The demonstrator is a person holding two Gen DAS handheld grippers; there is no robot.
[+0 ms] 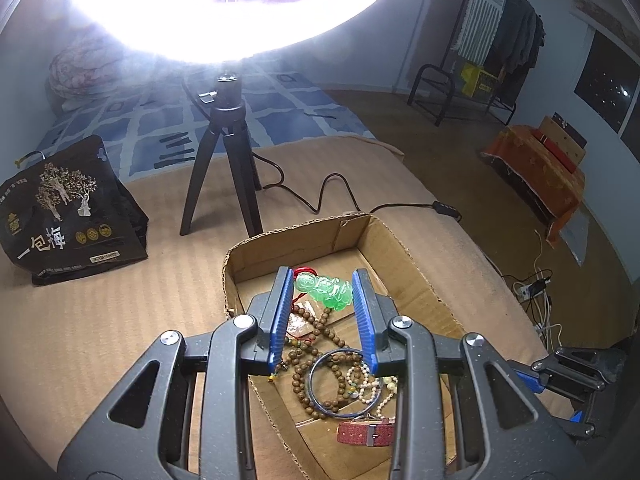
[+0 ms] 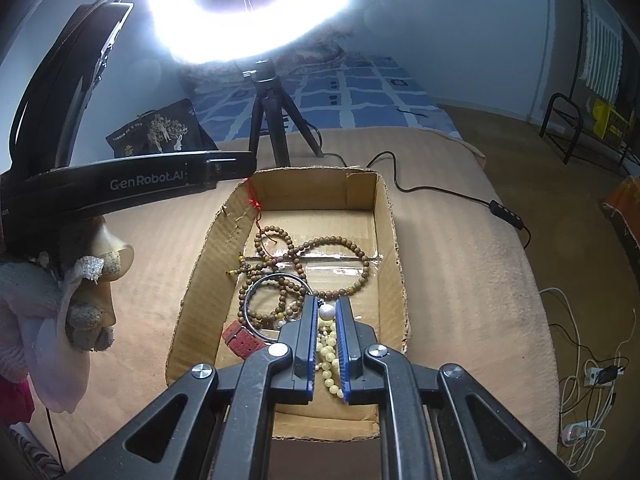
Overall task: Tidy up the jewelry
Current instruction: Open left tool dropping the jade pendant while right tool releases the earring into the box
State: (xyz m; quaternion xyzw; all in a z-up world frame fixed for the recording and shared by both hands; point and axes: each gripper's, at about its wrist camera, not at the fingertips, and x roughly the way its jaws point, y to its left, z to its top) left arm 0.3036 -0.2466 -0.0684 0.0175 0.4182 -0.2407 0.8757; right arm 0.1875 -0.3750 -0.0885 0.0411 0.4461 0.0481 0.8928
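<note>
Jewelry lies tangled in an open cardboard box [image 2: 390,216] at the centre of both frames, on a tan-covered bed. We see the left gripper [image 1: 323,280] with its jaws clamped on a green carved pendant [image 1: 326,291], its red cord [image 2: 255,205] trailing over the box wall. The right gripper [image 2: 329,307] has its jaws pinched on a cream pearl strand [image 2: 326,350]. We judge slow, separate lifts best, since wooden bead strands [image 2: 320,256] and a dark bangle [image 1: 337,383] overlap both pieces.
</note>
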